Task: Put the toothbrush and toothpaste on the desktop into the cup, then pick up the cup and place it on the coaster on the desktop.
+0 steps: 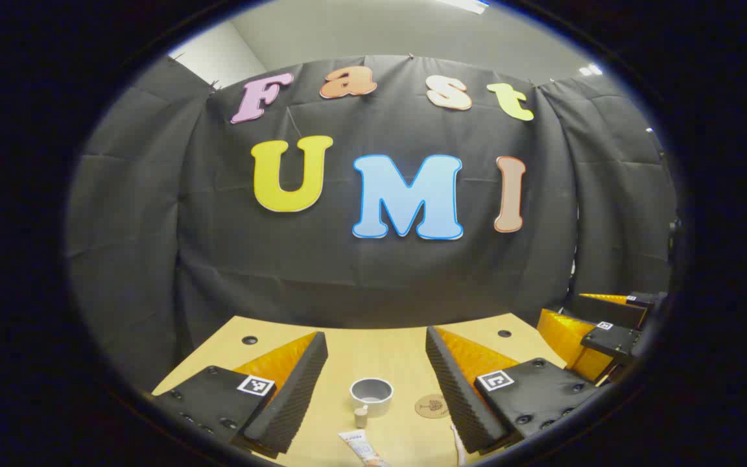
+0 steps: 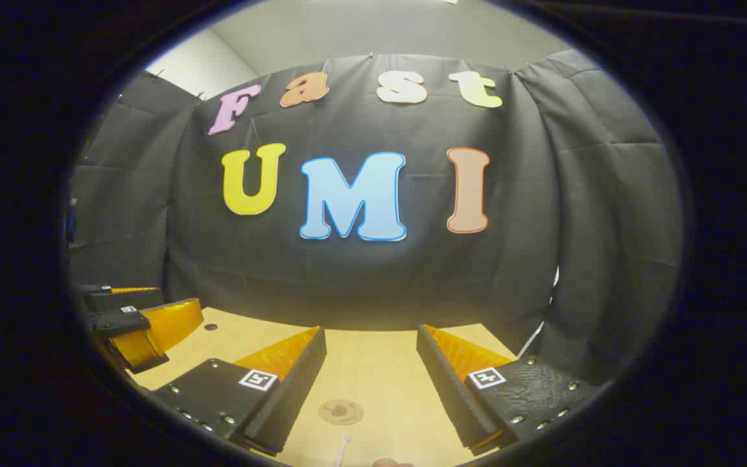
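Grey cup (image 1: 371, 394) — btwn open left jaws.

**Booth and bench, apart from the job**

A pale wooden bench (image 1: 386, 353) runs up to the back of the booth, its top smooth and light yellow. Two small dark round holes sit near its far edge, one toward the left (image 1: 249, 340) and one toward the right (image 1: 504, 333). Behind it hangs a black cloth wall (image 1: 153, 227), creased in long folds and pinned along its upper edge, wrapping round both sides. Above the cloth a plain white ceiling (image 1: 373, 32) shows, with a bright light fitting (image 1: 467, 5) at the top and another glare spot (image 1: 589, 69) off to the right. In the right gripper view the same cloth (image 2: 607, 214) drapes down beside the bench's (image 2: 373, 363) right end.
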`<control>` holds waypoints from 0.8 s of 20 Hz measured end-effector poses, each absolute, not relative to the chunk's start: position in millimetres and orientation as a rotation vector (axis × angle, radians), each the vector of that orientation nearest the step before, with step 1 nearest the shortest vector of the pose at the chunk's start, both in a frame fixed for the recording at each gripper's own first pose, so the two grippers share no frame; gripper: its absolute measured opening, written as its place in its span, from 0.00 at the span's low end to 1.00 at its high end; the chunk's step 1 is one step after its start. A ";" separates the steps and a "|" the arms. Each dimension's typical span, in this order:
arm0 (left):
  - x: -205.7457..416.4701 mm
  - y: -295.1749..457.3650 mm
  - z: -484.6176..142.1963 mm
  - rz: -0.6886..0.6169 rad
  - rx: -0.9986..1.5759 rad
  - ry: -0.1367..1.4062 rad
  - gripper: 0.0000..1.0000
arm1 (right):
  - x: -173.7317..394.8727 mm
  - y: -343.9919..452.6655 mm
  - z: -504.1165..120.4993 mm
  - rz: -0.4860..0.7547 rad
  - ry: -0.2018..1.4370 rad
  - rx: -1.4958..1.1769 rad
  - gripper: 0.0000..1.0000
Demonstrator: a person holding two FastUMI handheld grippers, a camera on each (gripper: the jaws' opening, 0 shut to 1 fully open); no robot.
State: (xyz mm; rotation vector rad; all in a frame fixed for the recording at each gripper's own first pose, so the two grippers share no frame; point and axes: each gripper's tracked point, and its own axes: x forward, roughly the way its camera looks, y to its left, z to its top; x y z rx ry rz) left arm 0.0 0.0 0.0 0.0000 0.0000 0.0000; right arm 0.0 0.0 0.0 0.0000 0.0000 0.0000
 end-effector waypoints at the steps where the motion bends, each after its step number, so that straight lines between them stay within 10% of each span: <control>1: 2.4 -2.3 -1.3 -0.001 -0.003 0.012 1.00 | -0.8 0.3 -2.1 0.003 0.008 0.004 0.93; 16: 11.7 0.6 -74.9 0.001 -0.066 0.219 0.95 | 7.9 10.0 -56.2 0.042 0.186 0.039 0.93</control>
